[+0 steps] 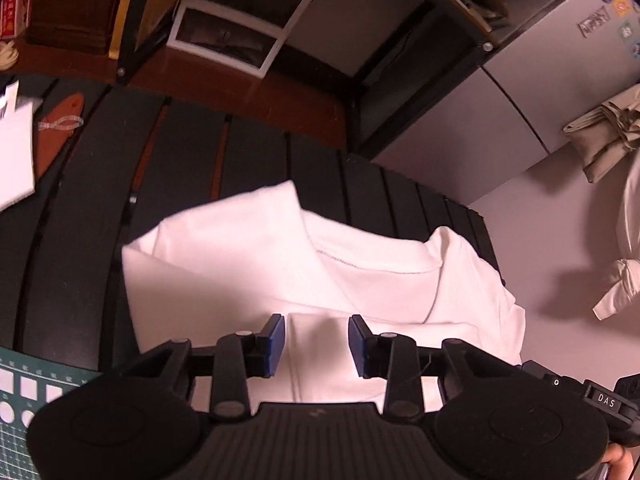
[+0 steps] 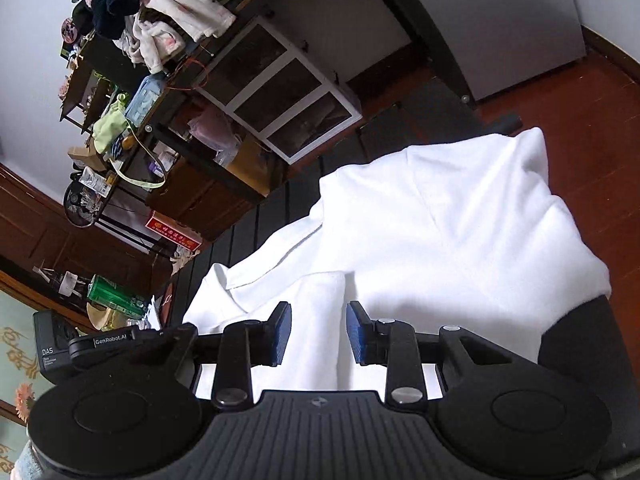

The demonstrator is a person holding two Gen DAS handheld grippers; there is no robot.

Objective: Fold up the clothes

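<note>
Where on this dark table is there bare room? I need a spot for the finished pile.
Bare slats lie beyond the white garment, toward the table's far edge, and left of it up to the white sheet. The near left corner holds a green cutting mat; the garment covers the middle.

Left gripper (image 1: 316, 346): angled downward, jaws parted, blue pads (image 1: 275, 345) facing each other across a clear gap and pressing on nothing. Part of a hand (image 1: 618, 465) shows at the lower right edge of that view. Right gripper (image 2: 318, 334): likewise tilted downward, jaws parted to a similar width, blue pads (image 2: 281, 333) clear of contact, nothing clamped between them.
</note>
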